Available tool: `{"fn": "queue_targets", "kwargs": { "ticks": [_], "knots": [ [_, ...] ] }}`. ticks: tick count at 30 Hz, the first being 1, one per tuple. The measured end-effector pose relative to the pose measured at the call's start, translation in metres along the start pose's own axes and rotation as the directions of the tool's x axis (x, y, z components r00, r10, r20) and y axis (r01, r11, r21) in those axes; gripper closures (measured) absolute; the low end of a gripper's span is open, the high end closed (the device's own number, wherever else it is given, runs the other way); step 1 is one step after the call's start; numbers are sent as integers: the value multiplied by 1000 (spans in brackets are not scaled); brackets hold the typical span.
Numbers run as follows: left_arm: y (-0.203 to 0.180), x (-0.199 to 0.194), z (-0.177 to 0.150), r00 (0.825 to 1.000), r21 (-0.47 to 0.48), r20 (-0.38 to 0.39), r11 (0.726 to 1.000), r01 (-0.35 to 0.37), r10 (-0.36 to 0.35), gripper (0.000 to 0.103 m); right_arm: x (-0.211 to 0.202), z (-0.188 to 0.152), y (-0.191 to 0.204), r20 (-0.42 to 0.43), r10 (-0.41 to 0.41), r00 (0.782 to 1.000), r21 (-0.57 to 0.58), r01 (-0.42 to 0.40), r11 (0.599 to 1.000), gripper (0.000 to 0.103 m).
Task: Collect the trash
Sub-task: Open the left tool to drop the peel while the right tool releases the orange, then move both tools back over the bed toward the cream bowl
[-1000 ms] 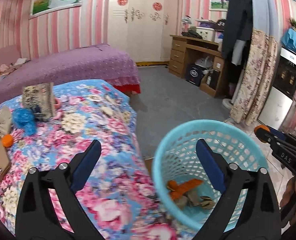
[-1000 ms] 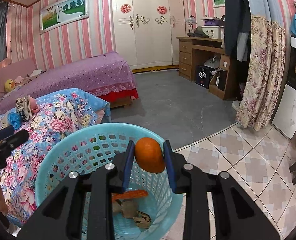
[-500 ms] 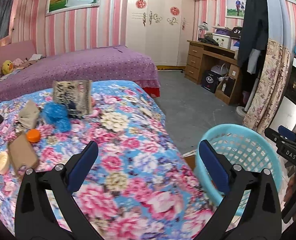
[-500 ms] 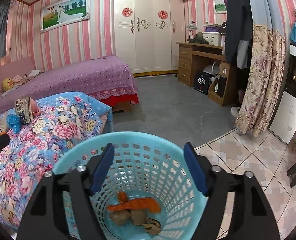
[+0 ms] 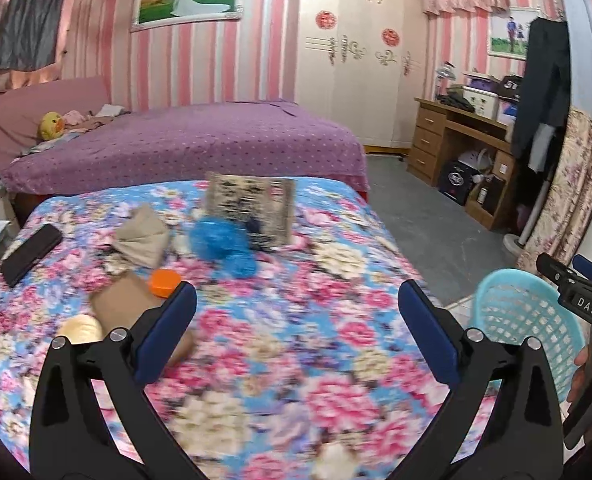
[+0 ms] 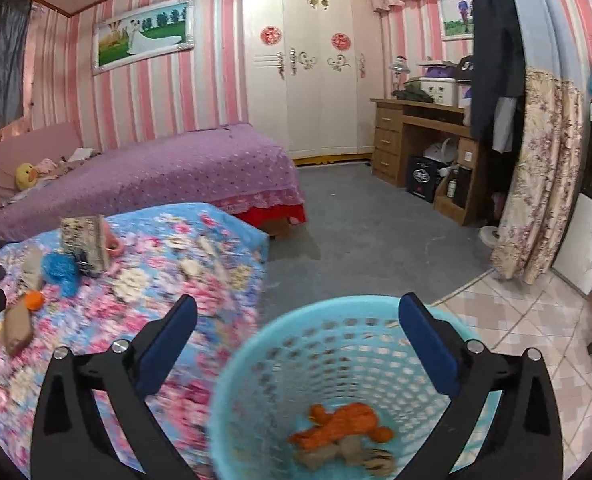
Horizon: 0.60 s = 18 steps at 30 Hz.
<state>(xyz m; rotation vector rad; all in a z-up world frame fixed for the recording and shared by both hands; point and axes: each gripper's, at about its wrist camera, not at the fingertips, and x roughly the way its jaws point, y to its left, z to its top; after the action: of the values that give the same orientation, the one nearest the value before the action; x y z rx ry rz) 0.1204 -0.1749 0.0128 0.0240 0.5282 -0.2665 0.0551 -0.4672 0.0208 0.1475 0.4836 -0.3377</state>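
Your floral bed (image 5: 296, 360) carries a blue bag (image 5: 221, 246), brown wrapper (image 5: 123, 304) and orange cap (image 5: 163, 282). The basket (image 6: 336, 360) holds orange scraps (image 6: 342, 424). Your left tongs (image 5: 296, 332) and right tongs (image 6: 296, 340) stand wide apart, holding nothing.

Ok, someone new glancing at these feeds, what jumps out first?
The loud floral bedspread, with a blue bag, orange cap and brown paper scattered at its far left. Then the turquoise basket beside the bed, orange scraps at its bottom, under the open right gripper.
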Motion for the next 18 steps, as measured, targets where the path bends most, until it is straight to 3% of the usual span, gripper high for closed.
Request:
{"fn": "queue_targets", "kwargs": {
  "ticks": [6, 10, 18],
  "knots": [
    [48, -3, -6, 996, 5, 6, 996, -89, 89, 5, 8, -3, 51, -10, 54, 998, -34, -54, 998, 5],
    [87, 2, -14, 993, -47, -17, 992, -118, 118, 5, 15, -8, 87, -23, 94, 995, -63, -96, 993, 5],
    [147, 4, -29, 981, -75, -57, 979, -190, 187, 5, 23, -20, 134, -36, 106, 994, -140, -110, 984, 5]
  ]
}}
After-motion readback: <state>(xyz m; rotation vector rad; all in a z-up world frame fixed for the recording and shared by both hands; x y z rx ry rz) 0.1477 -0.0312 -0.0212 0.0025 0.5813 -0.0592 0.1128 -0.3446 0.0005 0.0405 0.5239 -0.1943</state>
